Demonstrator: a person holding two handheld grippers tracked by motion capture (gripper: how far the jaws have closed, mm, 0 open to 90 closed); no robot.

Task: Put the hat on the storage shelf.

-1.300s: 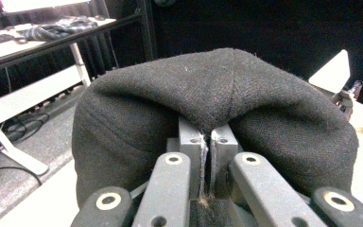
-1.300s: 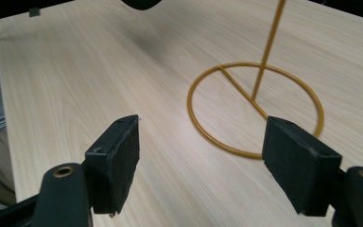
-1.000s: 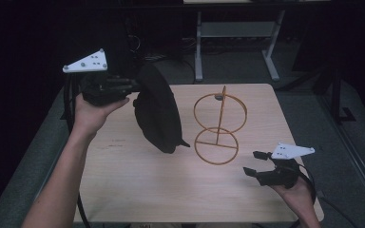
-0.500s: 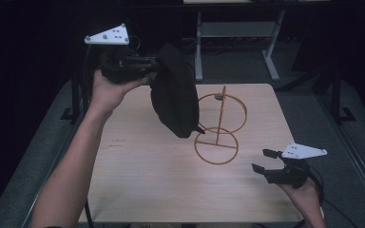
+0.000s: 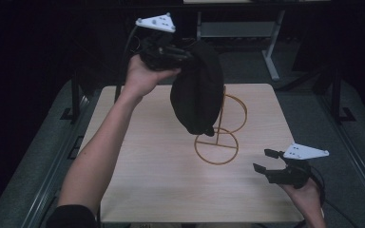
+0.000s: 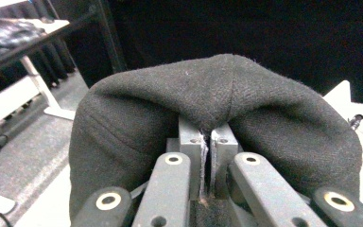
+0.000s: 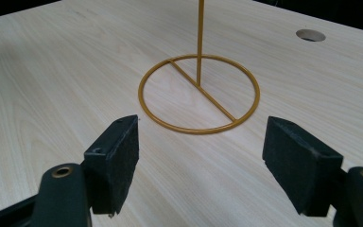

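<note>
Two grippers: left gripper (image 5: 180, 53) clamps a black hat (image 5: 197, 92) above the stand (image 5: 217, 138); right gripper (image 5: 264, 161) gapes wide, empty, near the worktop's (image 5: 142, 156) right edge.

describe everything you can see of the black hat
The black hat is a soft, knit-looking cloth piece, matte and slightly fuzzy. The left hand-held gripper pinches a fold of it between shut jaws, so the fabric bulges to both sides. It hangs in the air above the table, drooping down in front of the gold wire stand. Whether it touches the stand cannot be told.
</note>
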